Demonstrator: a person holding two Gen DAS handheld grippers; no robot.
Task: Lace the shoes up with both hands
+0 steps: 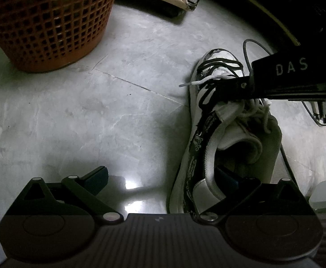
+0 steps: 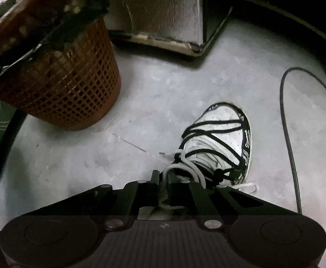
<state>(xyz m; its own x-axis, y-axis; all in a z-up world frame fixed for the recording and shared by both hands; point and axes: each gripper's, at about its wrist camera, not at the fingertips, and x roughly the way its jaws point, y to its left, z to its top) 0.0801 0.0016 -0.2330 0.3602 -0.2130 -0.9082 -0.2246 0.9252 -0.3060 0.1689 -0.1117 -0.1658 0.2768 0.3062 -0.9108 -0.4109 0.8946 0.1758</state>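
One white shoe (image 2: 221,143) with black trim is lying on the grey floor (image 1: 84,116) just ahead of both grippers, the right gripper (image 2: 163,192) pinching its white lace (image 2: 185,167) over the tongue while the left gripper (image 1: 163,181) is spreading wide, one finger (image 1: 226,176) dipping inside the heel opening, the pinch itself hard to make out.

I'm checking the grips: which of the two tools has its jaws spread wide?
The left tool: its jaws stand far apart, one over bare floor, one inside the shoe. The right tool is shut at the white lace.
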